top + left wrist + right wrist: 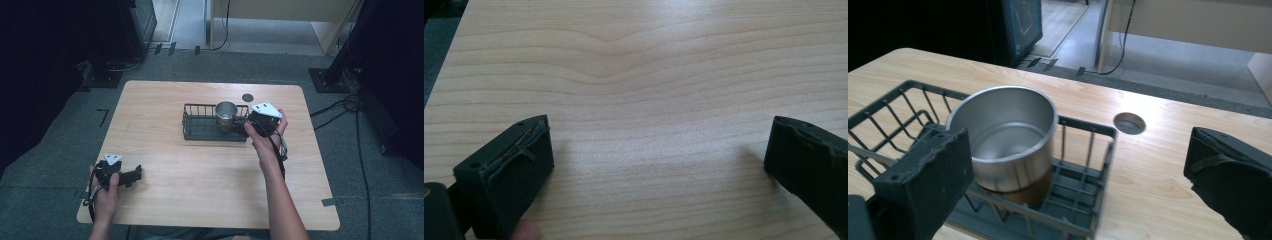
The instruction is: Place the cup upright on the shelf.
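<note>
Metal cup (226,113) stands upright and empty at the right end of a dark wire basket (200,125), near the middle of the wooden counter (200,170), toward the far side. In the right gripper view the cup (1005,137) shows a shiny steel body with a brownish band at the base, sitting inside the basket (1083,200) against its right end wall. Right hand-held gripper (262,120) is just beside the basket's right end, held by the right hand (265,140); its jaws are spread wide, nothing between them, the left jaw low in front of the basket and the cup, the right jaw over bare counter. A round hole (1129,123) in the counter lies beyond the basket's right corner, seen as a dark disc (247,97) in the high view. Left hand-held gripper (127,176) rests near the front left corner of the counter, held by the left hand (105,187), well apart from the basket. Its own view shows both jaws wide apart over bare wood grain (649,100), gripping nothing; a fingertip (526,231) peeks in at the bottom edge. Cables (350,107) trail across the grey floor to the right.
</note>
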`<state>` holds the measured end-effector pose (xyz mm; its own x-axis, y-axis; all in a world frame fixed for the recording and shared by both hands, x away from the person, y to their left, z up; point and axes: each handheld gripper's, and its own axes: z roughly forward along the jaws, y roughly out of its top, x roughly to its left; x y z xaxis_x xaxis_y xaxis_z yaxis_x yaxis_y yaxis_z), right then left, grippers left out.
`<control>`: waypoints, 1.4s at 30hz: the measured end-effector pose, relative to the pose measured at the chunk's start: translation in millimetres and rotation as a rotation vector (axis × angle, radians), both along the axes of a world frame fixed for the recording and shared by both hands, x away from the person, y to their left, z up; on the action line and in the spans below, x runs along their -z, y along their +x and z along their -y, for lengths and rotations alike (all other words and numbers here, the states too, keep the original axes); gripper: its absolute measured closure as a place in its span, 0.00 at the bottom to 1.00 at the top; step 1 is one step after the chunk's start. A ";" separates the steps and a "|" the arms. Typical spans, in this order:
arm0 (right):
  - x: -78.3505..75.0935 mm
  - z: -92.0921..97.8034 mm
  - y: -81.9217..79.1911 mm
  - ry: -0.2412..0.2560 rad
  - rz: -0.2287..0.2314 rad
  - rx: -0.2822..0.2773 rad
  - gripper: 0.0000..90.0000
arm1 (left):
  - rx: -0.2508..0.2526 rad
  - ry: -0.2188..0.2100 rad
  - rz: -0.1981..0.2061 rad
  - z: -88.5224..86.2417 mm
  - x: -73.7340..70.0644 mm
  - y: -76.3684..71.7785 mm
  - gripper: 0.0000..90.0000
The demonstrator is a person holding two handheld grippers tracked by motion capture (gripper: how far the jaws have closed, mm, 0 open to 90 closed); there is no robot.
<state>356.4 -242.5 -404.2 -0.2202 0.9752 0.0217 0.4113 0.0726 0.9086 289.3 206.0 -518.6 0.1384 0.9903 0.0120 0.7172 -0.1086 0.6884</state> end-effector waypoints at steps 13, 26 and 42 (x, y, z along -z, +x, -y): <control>6.3 34.3 -23.4 0.002 0.007 0.060 0.00 | 0.000 0.000 0.000 0.0 0.0 0.0 0.00; 19.6 67.8 -49.6 0.002 -0.002 0.115 0.00 | 0.002 0.002 -0.002 -0.2 -0.1 0.0 0.00; 45.4 113.9 -84.8 0.005 -0.049 0.203 0.00 | 0.002 0.002 -0.002 -0.2 -0.1 0.0 0.00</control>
